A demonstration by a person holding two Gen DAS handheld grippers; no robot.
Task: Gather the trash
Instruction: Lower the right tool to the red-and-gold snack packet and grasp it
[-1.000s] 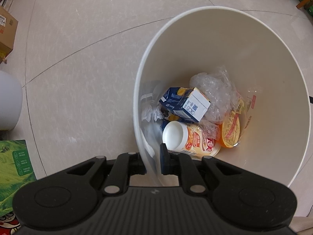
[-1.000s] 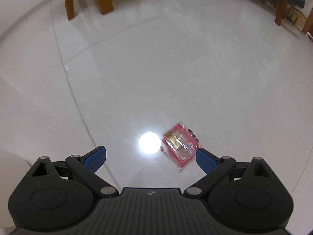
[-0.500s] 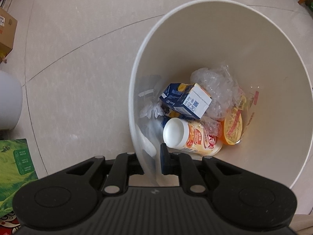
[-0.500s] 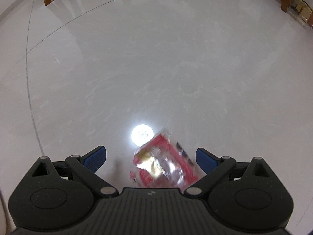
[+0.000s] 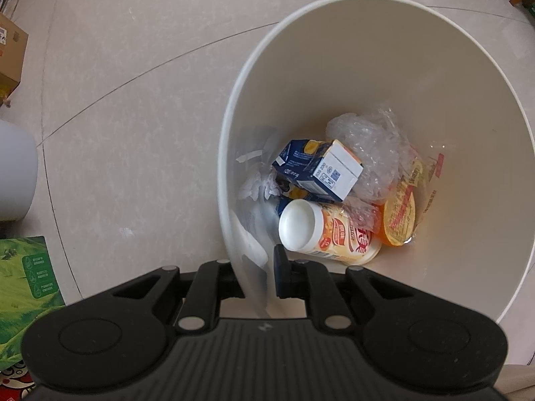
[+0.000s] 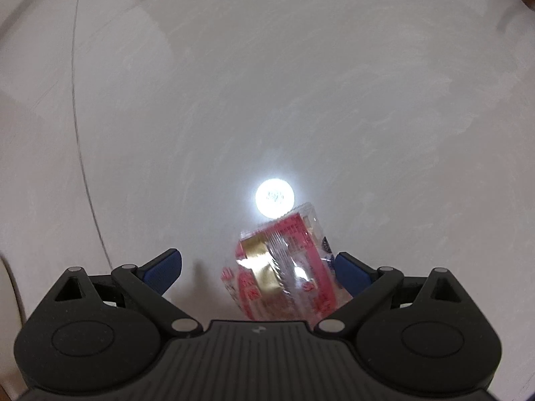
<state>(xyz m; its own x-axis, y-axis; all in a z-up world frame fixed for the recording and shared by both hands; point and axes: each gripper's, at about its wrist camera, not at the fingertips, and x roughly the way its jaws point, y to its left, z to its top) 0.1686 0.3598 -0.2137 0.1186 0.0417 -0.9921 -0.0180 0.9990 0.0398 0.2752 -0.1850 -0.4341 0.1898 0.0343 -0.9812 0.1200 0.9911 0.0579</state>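
The left gripper (image 5: 259,275) was clenched on the rim of the white bin (image 5: 434,77), one finger outside the wall and one inside, and it pointed straight down. The bin stood on the pale tiled floor (image 5: 133,100).

Inside the bin lay several pieces of trash. A blue and white carton (image 5: 317,170) was near the middle, and a yellow bottle (image 5: 327,234) with a white cap lay at about 6 o'clock from it. Crumpled clear plastic (image 5: 371,150) was at 2 o'clock from the carton, and an orange cup (image 5: 399,217) lay at 4 o'clock, against the wall. Some white paper (image 5: 254,185) was at 9 o'clock.

Outside the bin, a cardboard box (image 5: 11,53) stood at the left edge of the left wrist view, and a green box (image 5: 23,284) was at the lower left.

The right gripper (image 6: 259,269) was released, with its blue fingers (image 6: 164,269) wide apart. A red wrapper (image 6: 284,267) lay on the glossy floor (image 6: 301,83) between them, closer to the right finger. It seemed to touch that finger, but the picture was too blurred to be sure. A bright reflection of a lamp (image 6: 275,198) shone on the floor at 12 o'clock from the wrapper.
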